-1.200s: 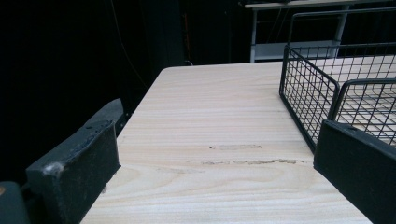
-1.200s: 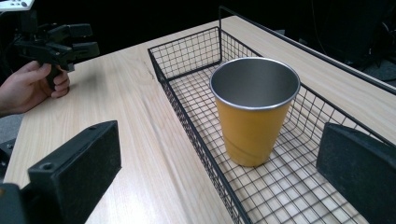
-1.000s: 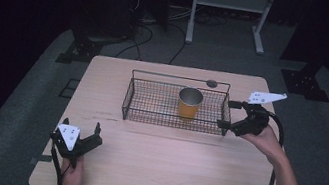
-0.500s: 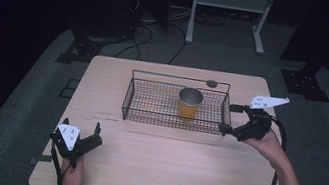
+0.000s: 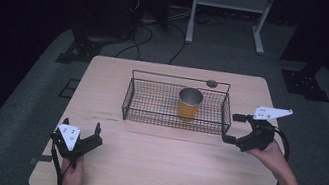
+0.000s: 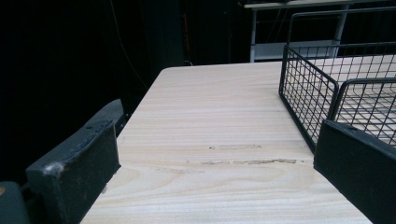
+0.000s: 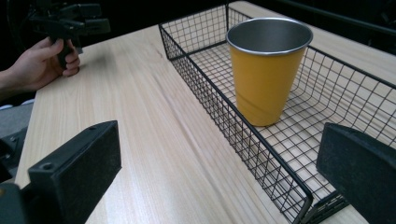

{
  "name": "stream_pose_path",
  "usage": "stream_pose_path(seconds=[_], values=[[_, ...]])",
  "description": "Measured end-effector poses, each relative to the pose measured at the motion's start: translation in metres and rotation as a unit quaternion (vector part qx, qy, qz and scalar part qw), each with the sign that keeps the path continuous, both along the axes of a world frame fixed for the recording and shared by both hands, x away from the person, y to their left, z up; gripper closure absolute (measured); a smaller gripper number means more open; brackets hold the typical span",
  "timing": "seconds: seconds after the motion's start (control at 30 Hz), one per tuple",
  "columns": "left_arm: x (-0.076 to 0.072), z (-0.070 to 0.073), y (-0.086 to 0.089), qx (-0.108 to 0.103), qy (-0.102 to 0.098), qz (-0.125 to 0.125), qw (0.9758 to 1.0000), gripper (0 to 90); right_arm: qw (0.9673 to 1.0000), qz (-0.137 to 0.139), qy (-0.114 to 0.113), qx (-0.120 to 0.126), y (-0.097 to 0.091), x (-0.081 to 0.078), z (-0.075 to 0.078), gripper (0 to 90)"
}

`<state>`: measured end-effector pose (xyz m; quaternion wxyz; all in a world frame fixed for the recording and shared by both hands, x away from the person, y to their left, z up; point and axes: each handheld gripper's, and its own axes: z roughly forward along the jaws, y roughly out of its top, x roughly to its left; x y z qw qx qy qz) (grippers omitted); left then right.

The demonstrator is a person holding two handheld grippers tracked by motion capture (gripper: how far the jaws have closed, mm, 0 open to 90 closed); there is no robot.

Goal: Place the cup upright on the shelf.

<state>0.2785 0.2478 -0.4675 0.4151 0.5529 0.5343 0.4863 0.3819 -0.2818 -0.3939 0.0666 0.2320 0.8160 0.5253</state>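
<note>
Backing off the wire basket, the right gripper now hangs just outside its right end, jaws spread wide and empty. An orange steel cup stands upright inside the basket, ahead of those jaws and apart from them.

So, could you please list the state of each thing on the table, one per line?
Orange metal cup with steel rim: upright, looks empty, standing inside the basket.
Black wire basket: resting flat on the table, holding the cup.
Left gripper: open, holding nothing, low over the near left part of the light wooden table.
Right gripper: open, holding nothing, beside the basket's right end.
</note>
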Motion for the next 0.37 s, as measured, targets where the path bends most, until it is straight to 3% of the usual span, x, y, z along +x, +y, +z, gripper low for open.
stream_pose_path(seconds=[0.2, 0.37], values=[[0.000, 0.000, 0.000, 0.001, 0.001, 0.000, 1.0000, 0.0, 1.0000, 0.000, 0.006, -0.005, -0.001, -0.004, -0.004, 0.0], [0.001, 0.000, 0.000, -0.001, 0.001, 0.003, 1.0000, 0.0, 0.9999, 0.001, -0.011, 0.007, 0.002, -0.018, -0.005, 0.0]])
